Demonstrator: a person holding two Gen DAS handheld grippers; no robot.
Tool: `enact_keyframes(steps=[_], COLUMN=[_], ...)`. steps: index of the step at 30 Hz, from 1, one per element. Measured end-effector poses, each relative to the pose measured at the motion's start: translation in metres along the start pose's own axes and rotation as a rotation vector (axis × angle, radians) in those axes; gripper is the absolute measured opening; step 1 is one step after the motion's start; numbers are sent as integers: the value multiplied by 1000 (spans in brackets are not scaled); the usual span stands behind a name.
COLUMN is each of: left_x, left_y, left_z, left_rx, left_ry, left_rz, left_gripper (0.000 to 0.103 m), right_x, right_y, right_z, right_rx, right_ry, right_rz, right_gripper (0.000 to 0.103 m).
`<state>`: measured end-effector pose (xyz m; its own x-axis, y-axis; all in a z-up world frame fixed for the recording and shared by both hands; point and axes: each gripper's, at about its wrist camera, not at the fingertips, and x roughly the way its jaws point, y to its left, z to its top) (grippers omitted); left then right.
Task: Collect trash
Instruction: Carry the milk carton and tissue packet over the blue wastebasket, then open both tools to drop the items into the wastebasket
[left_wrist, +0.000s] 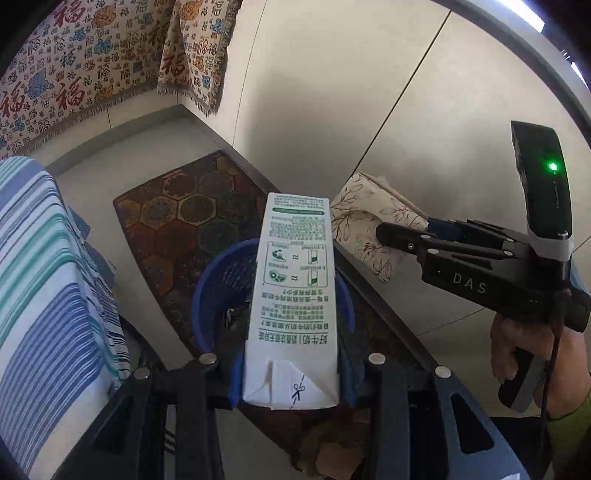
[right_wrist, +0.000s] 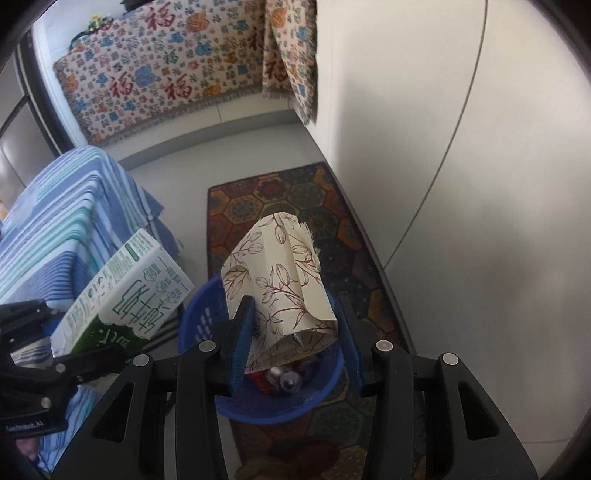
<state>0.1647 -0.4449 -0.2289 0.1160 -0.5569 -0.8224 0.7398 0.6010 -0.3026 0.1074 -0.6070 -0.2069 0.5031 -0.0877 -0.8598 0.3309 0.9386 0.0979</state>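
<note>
A: In the left wrist view, what had the left gripper (left_wrist: 291, 384)?

B: It pinched a milk carton (left_wrist: 293, 295) at its folded end, both pads pressed to its sides. The carton hung over the blue bin (left_wrist: 218, 291), which stood on the patterned rug (left_wrist: 173, 221) near the rug's wall-side edge. The right gripper (left_wrist: 402, 236) showed at the right, against a floral tissue pack (left_wrist: 364, 218).

A: Anything in the bin from there?

B: Something dark lay at the bottom, but the carton hid most of it, so I couldn't name it.

A: And the right wrist view?

B: The right gripper (right_wrist: 291, 347) held the floral tissue pack (right_wrist: 280, 280). Its left pad pressed the pack; the right pad seemed to touch it low down, so I judged it a light pinch. The pack hung above the bin (right_wrist: 277, 406), where a couple of cans and some red scrap lay. The carton (right_wrist: 125, 295) and left gripper (right_wrist: 62, 354) were at the left, beside the bin's rim.

A: How far along, then?

B: Some trash was already binned. Both held pieces were above or beside the bin, not yet let go. Whether more trash lay elsewhere, neither view showed.
</note>
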Motion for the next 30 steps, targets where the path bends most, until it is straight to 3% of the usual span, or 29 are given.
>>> enact_keyframes(steps=[6, 9, 14, 17, 19, 23, 26, 30], left_x=[38, 58, 61, 37, 11, -59, -111, -163], left_y=[-2, 0, 6, 9, 9, 14, 38, 90], left_z=[5, 8, 9, 7, 4, -19, -52, -108], left_rx=[-2, 2, -39, -61, -42, 2, 7, -52], left_ry=[12, 18, 1, -41, -78, -145, -162, -154], left_rz=[-9, 12, 10, -4, -11, 20, 61, 180], left_gripper=[42, 66, 66, 66, 66, 66, 66, 66], right_x=[24, 34, 23, 10, -1, -27, -50, -78], right_y=[-23, -32, -39, -38, -36, -25, 4, 84], right_z=[0, -3, -3, -2, -1, 3, 4, -12], right_rx=[77, 120, 127, 109, 101, 97, 57, -48], right_ry=[43, 45, -4, -52, -89, -154, -197, -243], right_rz=[67, 107, 79, 13, -23, -62, -71, -17], right_gripper=[51, 72, 72, 82, 96, 98, 99, 102])
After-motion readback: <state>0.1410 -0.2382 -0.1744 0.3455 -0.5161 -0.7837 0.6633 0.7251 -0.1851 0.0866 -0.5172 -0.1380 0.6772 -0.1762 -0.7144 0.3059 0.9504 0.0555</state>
